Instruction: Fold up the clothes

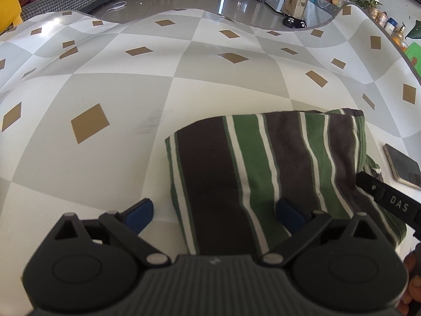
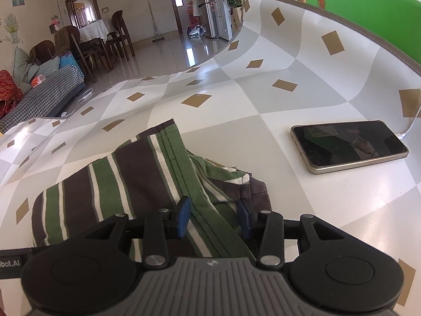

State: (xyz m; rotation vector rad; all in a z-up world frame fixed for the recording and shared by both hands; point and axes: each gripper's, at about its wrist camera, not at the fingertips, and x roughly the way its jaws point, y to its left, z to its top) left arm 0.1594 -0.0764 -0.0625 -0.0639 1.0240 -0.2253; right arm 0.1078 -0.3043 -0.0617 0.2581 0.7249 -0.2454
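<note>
A folded garment with green, brown and white stripes lies on the checked tablecloth. My left gripper hovers open and wide over its near left corner, the left finger over bare cloth and the right finger over the stripes. In the right wrist view the same garment shows a green stitched hem and a rumpled end. My right gripper stands open low over that end, the hem running between its blue pads without being pinched. Part of the right gripper's black body shows at the garment's right edge.
A phone lies on the table right of the garment, with a white cable plugged into its far end; it also shows as the phone at the right edge. The tablecloth curls up at the back. A green board stands behind.
</note>
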